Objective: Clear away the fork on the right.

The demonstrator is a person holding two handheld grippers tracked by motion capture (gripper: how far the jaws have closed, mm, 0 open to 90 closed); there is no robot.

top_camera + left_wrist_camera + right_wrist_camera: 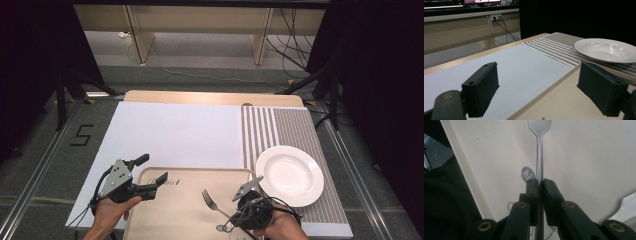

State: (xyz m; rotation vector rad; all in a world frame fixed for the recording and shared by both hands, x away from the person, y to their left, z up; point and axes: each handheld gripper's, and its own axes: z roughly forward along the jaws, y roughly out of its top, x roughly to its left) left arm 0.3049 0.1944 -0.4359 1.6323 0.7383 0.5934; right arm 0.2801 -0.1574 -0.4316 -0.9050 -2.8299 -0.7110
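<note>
Landmark: beige serving tray (175,220), at the near edge of the table.

Surroundings. The tray lay partly on a white mat (170,135) that stretched beyond it. Right of the tray lay a brown-and-white striped placemat (290,130). A white deep plate (290,175) stood on that placemat, just beside the tray's far right corner. A strip of bare wooden tabletop (210,97) showed beyond the mat, well beyond the tray. On the floor left of the tray, well apart from it, black tape formed the figure "5" (81,135). Nothing lay on the tray between the two grippers.

Tools. Left gripper (145,175): held over the tray's far left corner, jaws spread wide with nothing between them; in the left gripper view one jaw hung above the white mat and the other above the tray. Right gripper (231,218): over the tray's near right part, jaws all but closed and clamped on the handle of a metal fork (212,201). The right gripper view showed the fork (539,157) running straight out from between the pads, its head pointing away above the tray surface. In the high view the tines pointed toward the tray's middle.

Writing. A grey oval mark on the tray beside the fork handle read "hi" (526,173). Darker lettering near the tray's far rim (167,182) was too small to read. Stamped marks on the fork's handle end were illegible.
</note>
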